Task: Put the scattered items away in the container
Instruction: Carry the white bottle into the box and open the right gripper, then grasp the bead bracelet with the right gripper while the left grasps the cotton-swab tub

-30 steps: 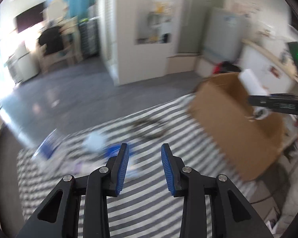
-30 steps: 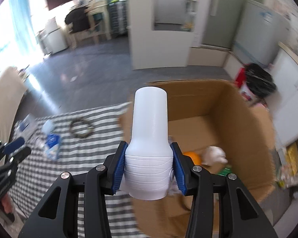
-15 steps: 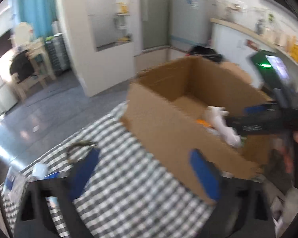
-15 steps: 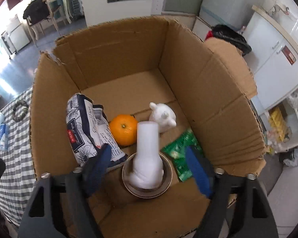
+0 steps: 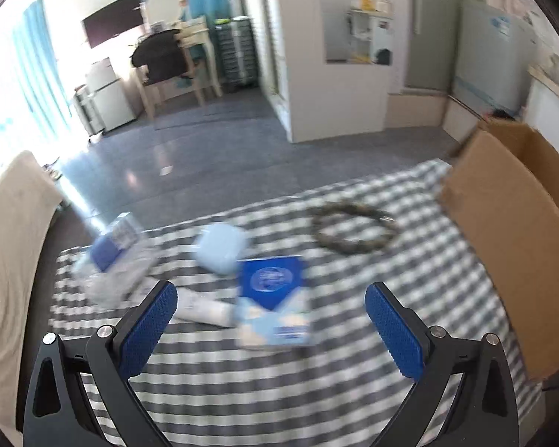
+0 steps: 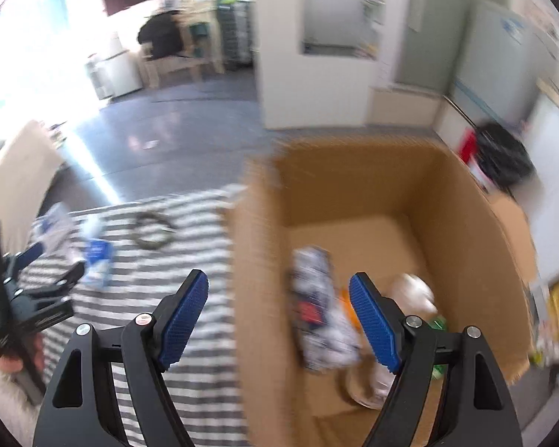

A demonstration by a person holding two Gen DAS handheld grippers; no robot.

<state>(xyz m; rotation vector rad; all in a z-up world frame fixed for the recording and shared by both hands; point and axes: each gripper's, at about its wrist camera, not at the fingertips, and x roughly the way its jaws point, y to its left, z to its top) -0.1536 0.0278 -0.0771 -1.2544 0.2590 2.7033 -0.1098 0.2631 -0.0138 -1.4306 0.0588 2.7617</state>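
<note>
Brown cardboard box [image 6: 447,201], open-topped, partly filled

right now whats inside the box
Box holds a patterned packet, something orange, a white item, green. Blur and the right gripper hide the rest.

Cloth [image 5: 316,391] is grey/white striped, box [image 5: 510,260] plain brown cardboard. Blue + white packet [image 5: 274,300], pale blue lid thing [image 5: 220,247], dark ring [image 5: 354,232]. Gripper pads [image 5: 147,329] bright blue w/ black frames.
</note>
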